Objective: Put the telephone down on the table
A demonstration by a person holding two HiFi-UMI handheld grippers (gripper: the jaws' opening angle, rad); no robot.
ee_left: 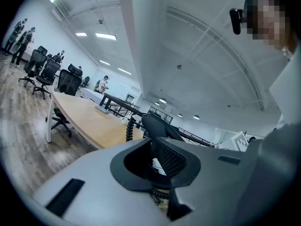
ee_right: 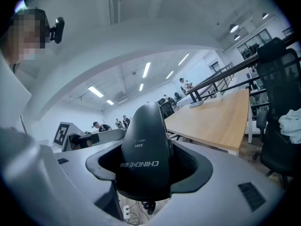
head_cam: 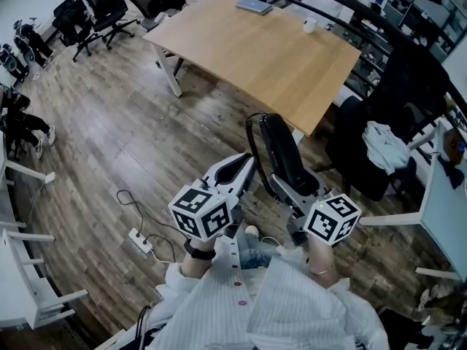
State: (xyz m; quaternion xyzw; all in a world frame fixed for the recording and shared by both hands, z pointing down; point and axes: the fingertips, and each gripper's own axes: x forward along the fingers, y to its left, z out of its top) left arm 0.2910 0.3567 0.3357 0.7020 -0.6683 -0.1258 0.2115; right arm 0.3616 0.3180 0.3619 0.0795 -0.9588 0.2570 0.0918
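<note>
Head view, one telephone (head_cam: 281, 148) clamped in right hand-held gripper (head_cam: 295, 184), left hand-held gripper (head_cam: 244, 169) parted, empty, one table (head_cam: 255, 49)

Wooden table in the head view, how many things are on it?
2. A flat grey slab lies near the far edge of the table; a white mug stands right of it. Nothing seems hidden.

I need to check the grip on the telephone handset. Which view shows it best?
The right gripper view: the handset fills the frame, clamped in the right tool. The head view shows its whole length and coiled cord; the left gripper view shows only a part.
</note>
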